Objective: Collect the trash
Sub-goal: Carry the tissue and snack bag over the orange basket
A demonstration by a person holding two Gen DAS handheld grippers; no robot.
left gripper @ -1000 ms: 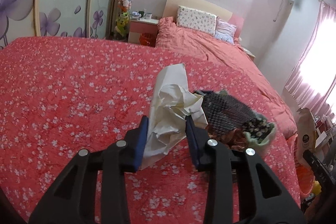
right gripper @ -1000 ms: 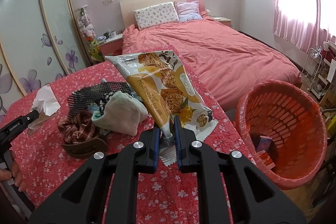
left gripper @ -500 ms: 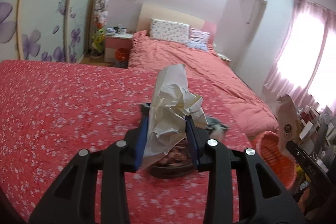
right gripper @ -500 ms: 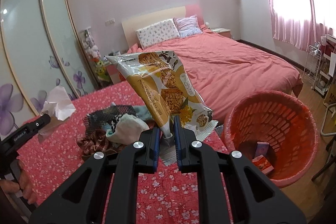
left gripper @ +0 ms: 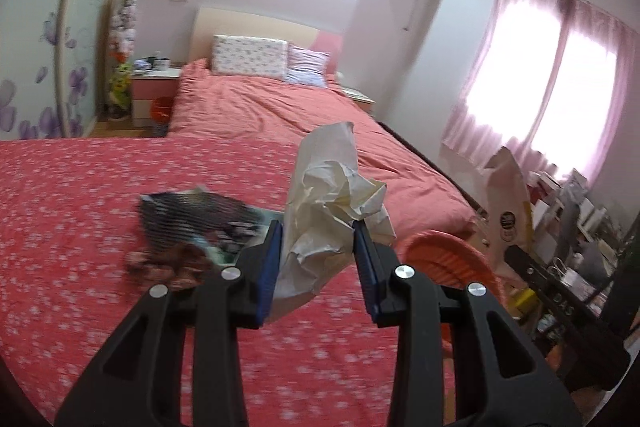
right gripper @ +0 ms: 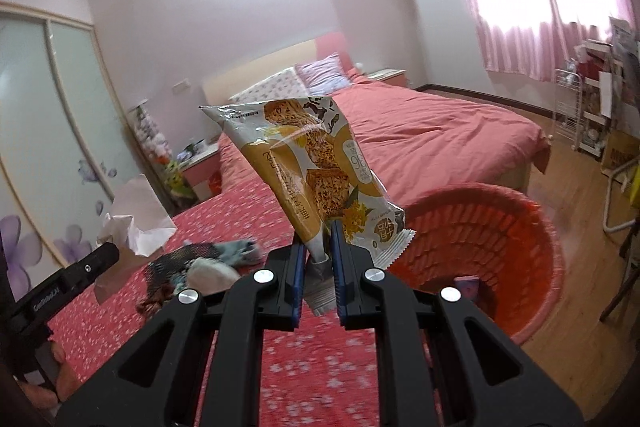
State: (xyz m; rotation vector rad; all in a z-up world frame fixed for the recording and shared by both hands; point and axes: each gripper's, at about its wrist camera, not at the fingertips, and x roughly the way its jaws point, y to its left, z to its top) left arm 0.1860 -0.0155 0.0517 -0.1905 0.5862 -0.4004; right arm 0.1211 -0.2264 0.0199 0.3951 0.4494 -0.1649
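My left gripper (left gripper: 318, 247) is shut on a crumpled white paper (left gripper: 332, 211) and holds it above the red flowered table (left gripper: 80, 211). My right gripper (right gripper: 319, 259) is shut on a yellow snack wrapper (right gripper: 312, 171), held upright near the table's edge. The orange trash basket (right gripper: 516, 239) stands on the floor to the right, with small boxes (right gripper: 466, 285) inside. It shows behind the left gripper in the left wrist view (left gripper: 448, 259). The paper also shows in the right wrist view (right gripper: 134, 223), and the wrapper at right in the left wrist view (left gripper: 506, 203).
A pile of clothes with a black mesh piece (left gripper: 192, 223) lies on the table, also in the right wrist view (right gripper: 200, 267). A bed with a pink cover (right gripper: 420, 135) stands behind. A shelf rack (right gripper: 580, 119) and clutter line the right wall.
Both grippers have swung right toward the basket with their loads. The clothes pile has slid left in both views and the basket now looms larger.
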